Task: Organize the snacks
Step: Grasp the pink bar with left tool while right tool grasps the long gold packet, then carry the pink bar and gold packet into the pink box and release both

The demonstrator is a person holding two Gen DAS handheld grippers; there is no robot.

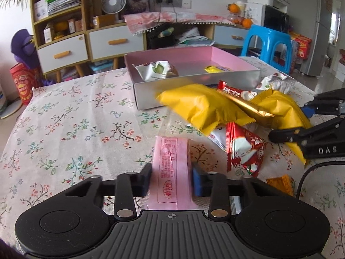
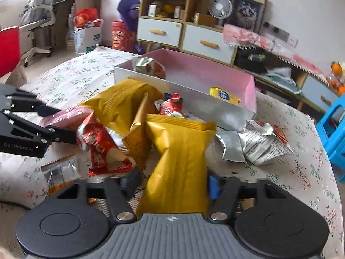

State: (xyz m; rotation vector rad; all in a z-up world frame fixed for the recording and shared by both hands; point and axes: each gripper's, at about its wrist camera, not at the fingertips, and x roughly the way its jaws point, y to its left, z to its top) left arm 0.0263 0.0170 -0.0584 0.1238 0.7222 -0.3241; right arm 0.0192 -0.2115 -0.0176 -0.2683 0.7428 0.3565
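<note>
Left gripper (image 1: 170, 179) pressed in on a pink packet (image 1: 171, 172), both pads against its sides, angled down over the floral tablecloth (image 1: 75, 118). Right gripper (image 2: 172, 183) pinches a yellow packet (image 2: 179, 168) at the near edge of the snack heap, also tilted down. Pink box (image 1: 194, 58) sits just behind the heap, 2 snacks inside.

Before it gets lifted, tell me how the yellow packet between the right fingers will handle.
The yellow packet looks puffy and creased, so probably light and floppy. Its glossy film may slip. The far end will likely sag beyond the right gripper.
</note>
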